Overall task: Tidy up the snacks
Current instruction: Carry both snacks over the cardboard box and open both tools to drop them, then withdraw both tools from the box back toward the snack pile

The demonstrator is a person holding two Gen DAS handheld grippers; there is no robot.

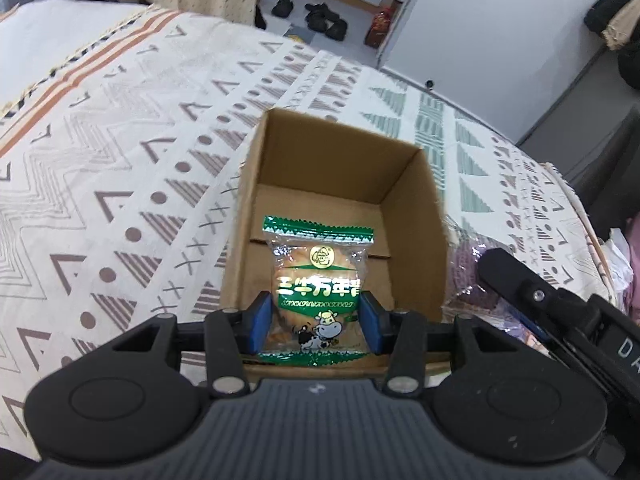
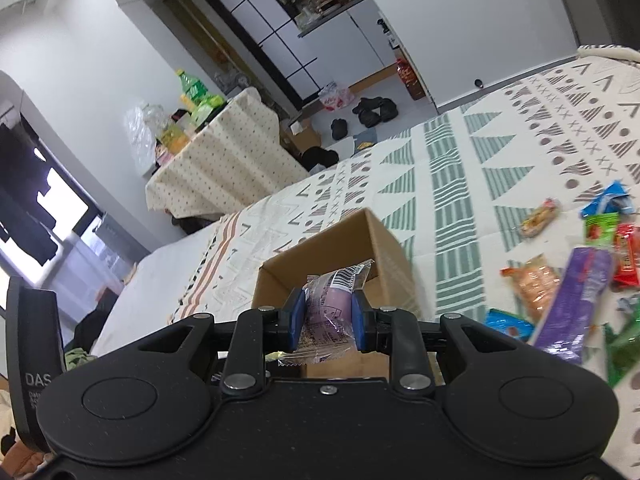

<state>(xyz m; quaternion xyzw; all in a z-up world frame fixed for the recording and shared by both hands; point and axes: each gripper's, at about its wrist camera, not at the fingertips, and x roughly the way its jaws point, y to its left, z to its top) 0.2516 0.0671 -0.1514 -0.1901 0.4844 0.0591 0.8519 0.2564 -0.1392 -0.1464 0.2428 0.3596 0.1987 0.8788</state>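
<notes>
Now the left gripper [image 1: 316, 318] clamps a green-edged biscuit packet [image 1: 318, 294] between its blue pads [image 1: 260, 322], one pad on each side edge, the wrapper standing upright with a cartoon cow printed low on its front. Just beyond and below that grip sits the open cardboard box [image 1: 416, 196], its mouth facing up; the packet hangs over the near part of the opening, and the box floor behind it looks bare apart from its folded bottom flaps. To the right of the left claw, past the box's right wall, a purple wrapper [image 1: 470, 276] shows beside the black body of the other tool [image 1: 560, 312]. Around the box spreads the patterned bedspread [image 1: 120, 184] with brown and green triangles.

Meanwhile the right gripper [image 2: 326, 320] is closed narrowly on a purple snack in clear wrap [image 2: 330, 312], its blue pads [image 2: 297, 320] pressing both sides, a barcode visible at the far end. Straight ahead of this claw, and slightly lower, is the same cardboard box [image 2: 384, 248], with the snack's far end reaching over its near rim. To the right of the claw lies a loose heap of snacks [image 2: 572, 280] on the bedspread [image 2: 460, 168]: a long purple pack, orange, red, green and blue wrappers, well apart from the box. Farther off stands a table under a dotted cloth [image 2: 224, 164].
</notes>
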